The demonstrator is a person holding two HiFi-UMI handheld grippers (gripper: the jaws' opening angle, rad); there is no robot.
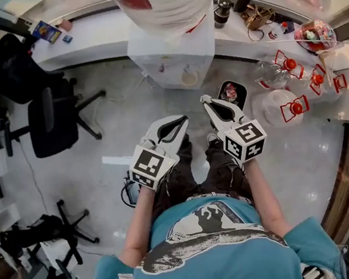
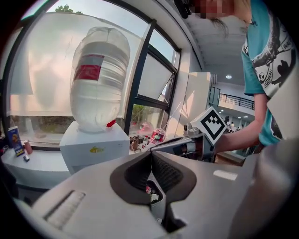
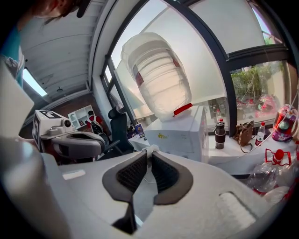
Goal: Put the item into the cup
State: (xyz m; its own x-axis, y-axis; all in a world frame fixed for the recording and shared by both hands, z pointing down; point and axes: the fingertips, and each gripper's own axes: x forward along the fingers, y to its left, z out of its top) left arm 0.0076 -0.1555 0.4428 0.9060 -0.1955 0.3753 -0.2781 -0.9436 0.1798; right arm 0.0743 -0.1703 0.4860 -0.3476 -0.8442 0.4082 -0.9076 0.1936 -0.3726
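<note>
Nothing of the task is done yet, as far as I can judge. My left gripper (image 1: pixel 185 121) is clenched tip to tip with nothing between its jaws, and my right gripper (image 1: pixel 205 98) is clenched the same way, holding nothing I can name. I hold both out in front of me above the floor, well apart from the desk (image 1: pixel 103 30). I cannot say for certain which thing is the item. The likeliest is one small dark packet with red print (image 1: pixel 231 91), just beyond the tip of my right gripper, though I cannot tell what it rests on. The cup may be the one pale round thing (image 1: pixel 187 76) at the front of the water dispenser (image 1: pixel 173 53), but it is too small to be sure. So the picking, the carrying and the dropping in are all left to do. By count there are two grippers, one dispenser carrying one upturned bottle (image 1: pixel 157 4), one dark flask (image 1: pixel 222 9) on the desk, and at least two clear tubs with red clasps (image 1: pixel 269 76) to my right.
</note>
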